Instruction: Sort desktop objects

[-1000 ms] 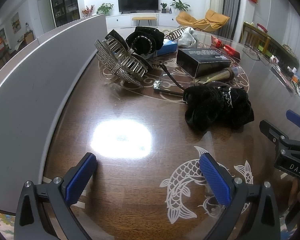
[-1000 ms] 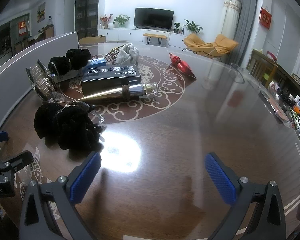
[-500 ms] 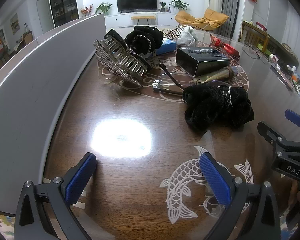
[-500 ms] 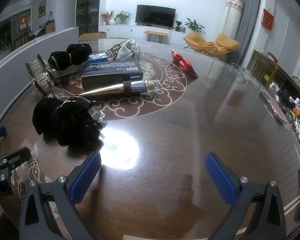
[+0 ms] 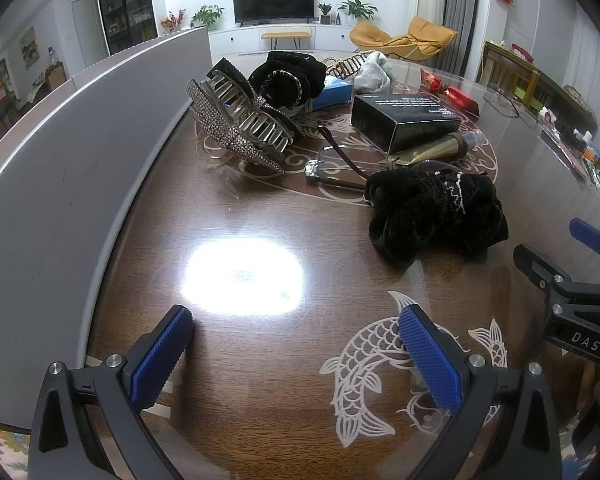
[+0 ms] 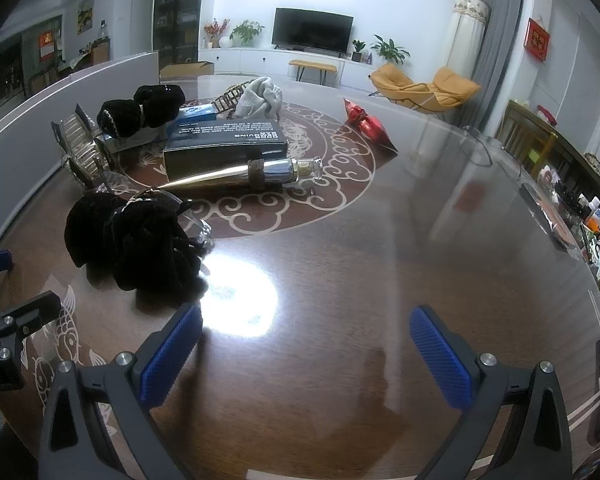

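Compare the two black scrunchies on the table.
The near black scrunchie lies flat on bare wood close to the hand-held grippers; the far black scrunchie sits propped on a blue box. The near one carries a thin silvery chain; the far one shows a beaded ring. Both are black, plush and untouched.

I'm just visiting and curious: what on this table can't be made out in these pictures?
- Eyeglasses: left view, one lens goes under the black scrunchie.
- Blue box: left view, mostly covered by another black hair piece.
- Black box lettering: right view, upside down, too small.
- Small bottles: right view, tiny, blurred at the edge.
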### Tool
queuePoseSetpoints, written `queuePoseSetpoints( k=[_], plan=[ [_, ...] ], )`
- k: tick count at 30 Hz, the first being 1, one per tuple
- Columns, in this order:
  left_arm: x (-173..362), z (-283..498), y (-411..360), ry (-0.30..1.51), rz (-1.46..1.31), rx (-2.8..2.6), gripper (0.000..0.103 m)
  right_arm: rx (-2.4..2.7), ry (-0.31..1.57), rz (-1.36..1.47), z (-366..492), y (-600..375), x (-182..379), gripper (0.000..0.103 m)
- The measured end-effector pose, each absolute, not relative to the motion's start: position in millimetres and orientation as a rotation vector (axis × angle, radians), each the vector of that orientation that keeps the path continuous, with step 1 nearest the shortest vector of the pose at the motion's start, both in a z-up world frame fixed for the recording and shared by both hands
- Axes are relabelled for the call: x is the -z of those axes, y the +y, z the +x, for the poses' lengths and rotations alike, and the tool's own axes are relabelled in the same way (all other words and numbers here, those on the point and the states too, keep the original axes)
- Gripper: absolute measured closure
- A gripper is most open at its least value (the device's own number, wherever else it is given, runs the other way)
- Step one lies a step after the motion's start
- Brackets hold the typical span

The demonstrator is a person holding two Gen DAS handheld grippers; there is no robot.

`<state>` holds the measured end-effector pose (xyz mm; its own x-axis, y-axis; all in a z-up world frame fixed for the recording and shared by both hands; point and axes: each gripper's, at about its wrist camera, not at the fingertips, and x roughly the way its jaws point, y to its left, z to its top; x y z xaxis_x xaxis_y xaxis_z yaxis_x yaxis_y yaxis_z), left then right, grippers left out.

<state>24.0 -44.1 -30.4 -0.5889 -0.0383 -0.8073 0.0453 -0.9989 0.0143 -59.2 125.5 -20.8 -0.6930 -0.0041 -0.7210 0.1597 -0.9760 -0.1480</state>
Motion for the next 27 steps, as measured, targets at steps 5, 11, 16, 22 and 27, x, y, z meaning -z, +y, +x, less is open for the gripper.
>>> queuePoseSetpoints(
  k=[5, 11, 16, 22, 27],
  plan=[
    [30.7, 23.7, -43.7, 0.008, 1.404, 2.758, 0.0, 2.788, 0.314, 1.2, -59.8, 123.6, 22.1, 0.0],
    [30.6, 23.4, -43.7, 0.008, 1.404, 2.757, 0.0, 2.785, 0.316, 1.203, -59.7, 123.5, 22.4, 0.0],
    [30.9, 22.8, -43.4, 0.006, 1.408, 2.755, 0.0, 2.78, 0.321, 1.208, -60.0, 122.6, 22.9, 0.0],
    [30.6, 21.6, -43.6, 0.002, 1.42, 2.752, 0.0, 2.773, 0.324, 1.216, -60.4, 122.2, 23.3, 0.0],
    [29.9, 21.2, -44.6, -0.001, 1.427, 2.754, 0.0, 2.77, 0.326, 1.219, -61.4, 122.8, 23.4, 0.0]
  ],
)
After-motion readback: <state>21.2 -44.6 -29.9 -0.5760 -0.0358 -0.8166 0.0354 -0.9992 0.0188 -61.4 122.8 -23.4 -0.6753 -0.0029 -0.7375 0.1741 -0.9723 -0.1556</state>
